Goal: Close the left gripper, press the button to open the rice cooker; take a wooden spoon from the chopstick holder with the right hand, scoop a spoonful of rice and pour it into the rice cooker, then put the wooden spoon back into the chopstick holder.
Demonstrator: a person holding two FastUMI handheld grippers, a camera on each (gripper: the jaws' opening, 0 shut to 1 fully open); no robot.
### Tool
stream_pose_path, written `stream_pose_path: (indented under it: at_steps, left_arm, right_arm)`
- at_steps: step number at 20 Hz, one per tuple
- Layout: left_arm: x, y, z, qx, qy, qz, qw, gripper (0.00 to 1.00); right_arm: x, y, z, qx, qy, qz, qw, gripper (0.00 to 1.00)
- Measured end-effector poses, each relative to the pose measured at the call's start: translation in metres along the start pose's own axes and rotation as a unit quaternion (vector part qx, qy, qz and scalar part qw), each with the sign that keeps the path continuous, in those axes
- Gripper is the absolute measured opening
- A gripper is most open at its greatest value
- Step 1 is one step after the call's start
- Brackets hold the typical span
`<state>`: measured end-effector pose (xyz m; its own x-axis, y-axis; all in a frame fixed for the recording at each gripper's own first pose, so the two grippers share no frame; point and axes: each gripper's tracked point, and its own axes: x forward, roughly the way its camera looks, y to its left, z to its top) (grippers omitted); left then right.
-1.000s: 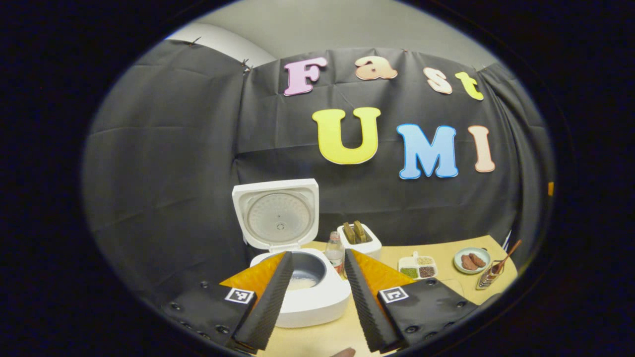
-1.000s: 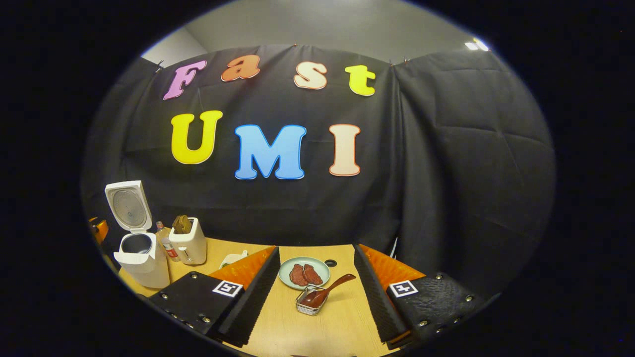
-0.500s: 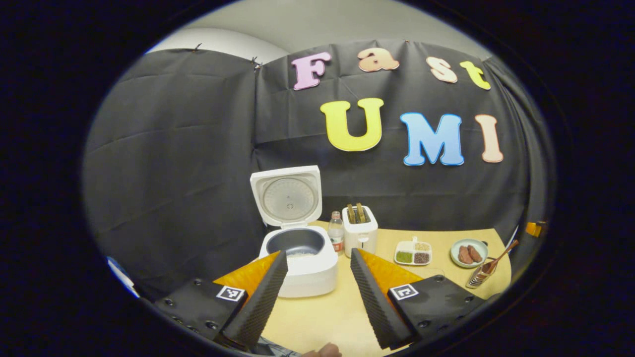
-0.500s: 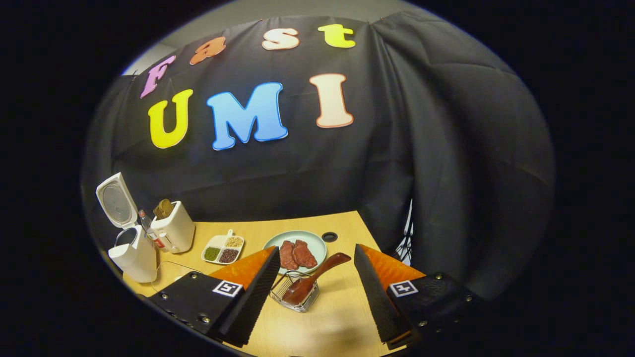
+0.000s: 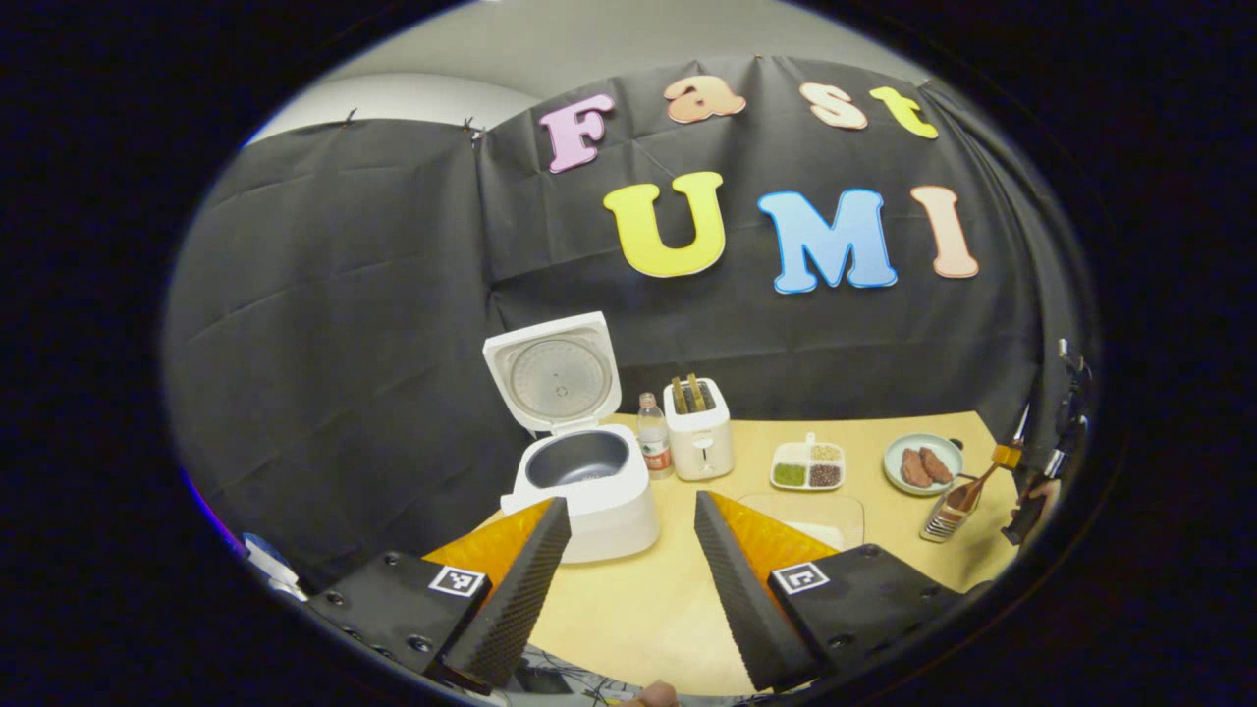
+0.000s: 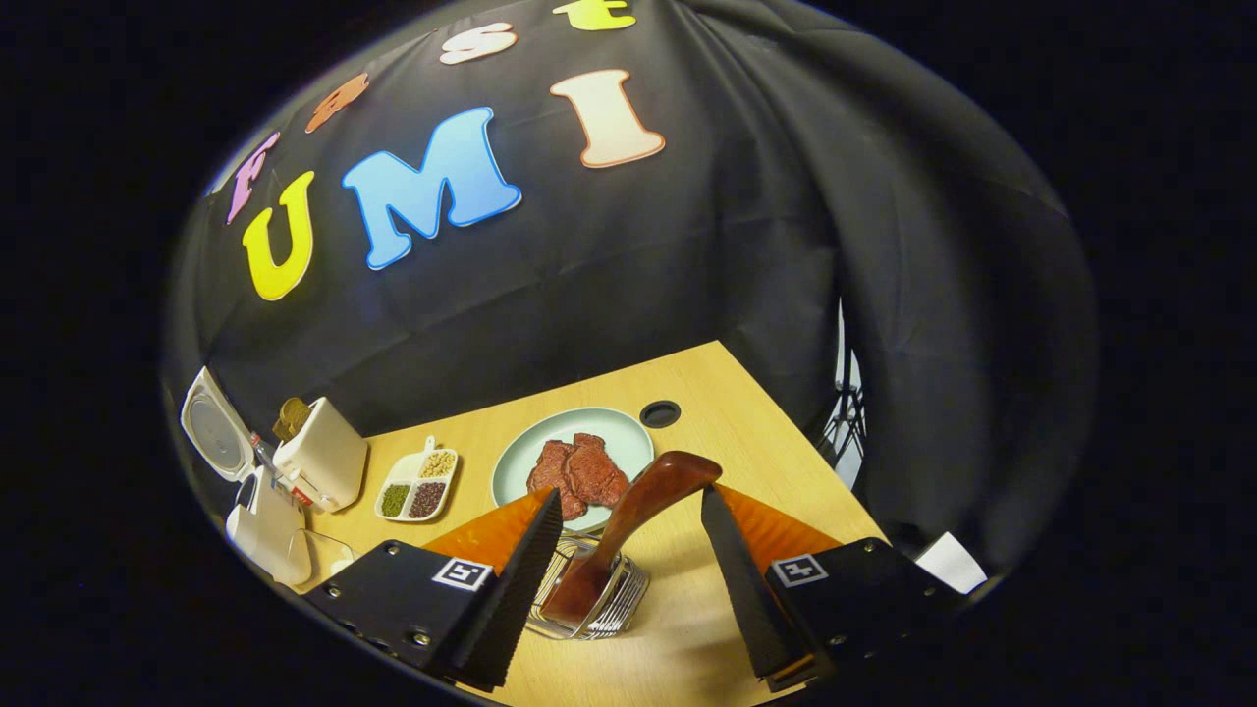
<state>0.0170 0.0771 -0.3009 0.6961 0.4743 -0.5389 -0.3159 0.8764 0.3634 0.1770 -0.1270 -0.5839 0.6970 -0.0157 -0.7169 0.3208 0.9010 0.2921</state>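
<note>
The left gripper view looks from the near edge of the surface [image 5: 678, 609] toward the far wall, set back from the open rice cooker [image 5: 581, 491]. The right gripper view hangs close above the chopstick holder [image 6: 589, 599] at the right end, tilted down and leftward. Both share the toaster [image 5: 698, 442], the divided dish [image 5: 808, 465] and the plate [image 5: 921, 463].

We see a white rice cooker [image 5: 587, 491], reddish-brown wooden spoon [image 6: 628, 516], pale green plate [image 6: 520, 462], and tan wood-grain bench [image 6: 746, 422].
</note>
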Motion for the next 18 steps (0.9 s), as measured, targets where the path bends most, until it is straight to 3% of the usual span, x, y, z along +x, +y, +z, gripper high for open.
stream_pose_path:
  at_steps: [3, 7, 8, 9, 11, 12, 18]
  left_arm:
    - [-0.013, 0.004, -0.002, 0.012, 0.002, 0.004, 1.0, 0.91]
    - [-0.021, 0.009, -0.015, 0.007, 0.011, 0.007, 1.0, 0.9]
    - [-0.023, 0.012, -0.017, 0.004, 0.012, 0.008, 1.0, 0.91]
    - [-0.024, 0.016, -0.018, 0.0, 0.012, 0.01, 1.0, 0.9]
    - [-0.029, 0.029, -0.016, -0.008, 0.008, 0.017, 1.0, 0.91]
    - [-0.031, 0.035, -0.018, -0.013, 0.005, 0.021, 1.0, 0.91]
    - [-0.041, 0.069, -0.021, -0.046, -0.022, 0.016, 0.999, 0.91]
  right_arm:
    - [0.018, 0.008, -0.002, 0.018, -0.001, 0.005, 1.0, 0.81]
    - [0.026, 0.005, -0.009, 0.03, 0.012, -0.01, 0.999, 0.49]
    - [0.024, 0.006, -0.008, 0.036, 0.015, -0.007, 0.999, 0.35]
    - [0.023, 0.01, -0.007, 0.04, 0.014, 0.002, 0.999, 0.3]
    - [0.021, 0.022, -0.005, 0.046, 0.021, 0.028, 0.998, 0.29]
    - [0.013, 0.028, -0.006, 0.043, 0.023, 0.033, 0.998, 0.19]
    - [-0.043, 0.068, 0.025, -0.055, -0.006, 0.044, 0.997, 0.2]
